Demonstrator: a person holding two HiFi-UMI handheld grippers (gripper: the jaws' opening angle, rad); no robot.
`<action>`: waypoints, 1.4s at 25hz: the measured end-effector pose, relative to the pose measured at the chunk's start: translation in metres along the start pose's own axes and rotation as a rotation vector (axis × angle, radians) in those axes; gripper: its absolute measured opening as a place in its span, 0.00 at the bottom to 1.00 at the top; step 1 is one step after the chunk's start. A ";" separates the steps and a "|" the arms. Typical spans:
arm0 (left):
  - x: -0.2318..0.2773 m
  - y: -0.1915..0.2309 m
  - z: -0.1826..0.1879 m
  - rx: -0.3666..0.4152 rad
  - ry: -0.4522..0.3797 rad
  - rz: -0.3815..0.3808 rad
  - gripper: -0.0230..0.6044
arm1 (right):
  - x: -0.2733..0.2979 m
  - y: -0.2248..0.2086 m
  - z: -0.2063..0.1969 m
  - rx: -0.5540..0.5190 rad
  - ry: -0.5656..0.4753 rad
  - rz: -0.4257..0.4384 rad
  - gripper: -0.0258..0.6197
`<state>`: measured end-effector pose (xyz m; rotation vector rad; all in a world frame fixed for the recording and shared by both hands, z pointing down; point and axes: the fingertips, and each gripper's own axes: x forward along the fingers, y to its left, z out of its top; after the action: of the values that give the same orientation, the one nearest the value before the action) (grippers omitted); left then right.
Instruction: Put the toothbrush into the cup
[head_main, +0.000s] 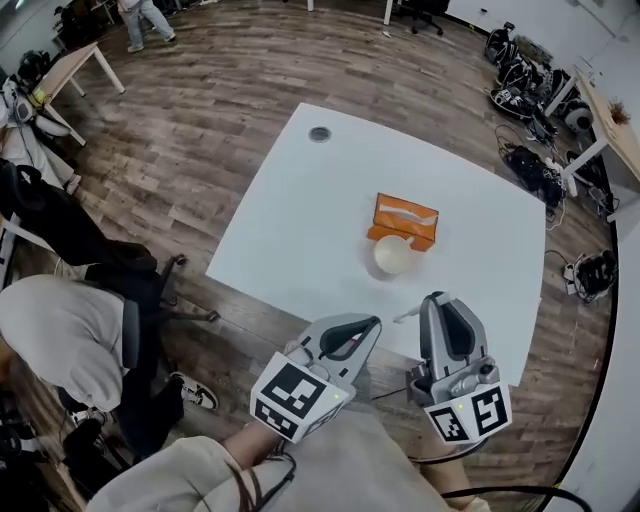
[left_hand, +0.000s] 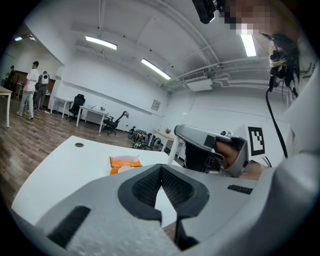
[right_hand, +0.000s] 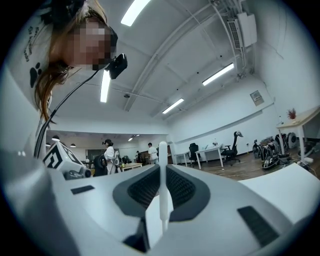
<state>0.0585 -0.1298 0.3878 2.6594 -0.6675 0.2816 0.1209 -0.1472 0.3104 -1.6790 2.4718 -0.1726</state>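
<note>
A white cup (head_main: 393, 254) stands on the white table (head_main: 300, 190), right in front of an orange tissue pack (head_main: 405, 219). My right gripper (head_main: 433, 298) hovers near the table's front edge, shut on a thin white toothbrush (head_main: 408, 316) that pokes out to its left. In the right gripper view the toothbrush (right_hand: 162, 150) stands upright between the closed jaws of the right gripper (right_hand: 162, 170). My left gripper (head_main: 372, 322) is beside it, shut and holding nothing. In the left gripper view the left gripper (left_hand: 161, 167) points toward the cup (left_hand: 122, 169) and pack (left_hand: 125, 161).
A round cable hole (head_main: 319, 134) sits at the table's far corner. A person in a hooded jacket (head_main: 60, 335) sits to the left on the wooden floor side. Cables and gear (head_main: 530, 90) lie at the far right.
</note>
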 end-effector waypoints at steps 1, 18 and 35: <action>0.006 0.002 0.000 -0.001 0.008 0.001 0.05 | 0.007 -0.007 0.000 -0.007 -0.004 0.002 0.11; 0.052 0.052 -0.009 -0.088 0.077 0.091 0.05 | 0.098 -0.087 -0.073 0.059 0.021 0.005 0.11; 0.057 0.054 -0.007 -0.122 0.065 0.108 0.05 | 0.112 -0.099 -0.140 0.174 0.310 0.024 0.12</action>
<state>0.0809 -0.1949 0.4273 2.4921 -0.7825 0.3441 0.1445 -0.2858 0.4586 -1.6558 2.5961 -0.6714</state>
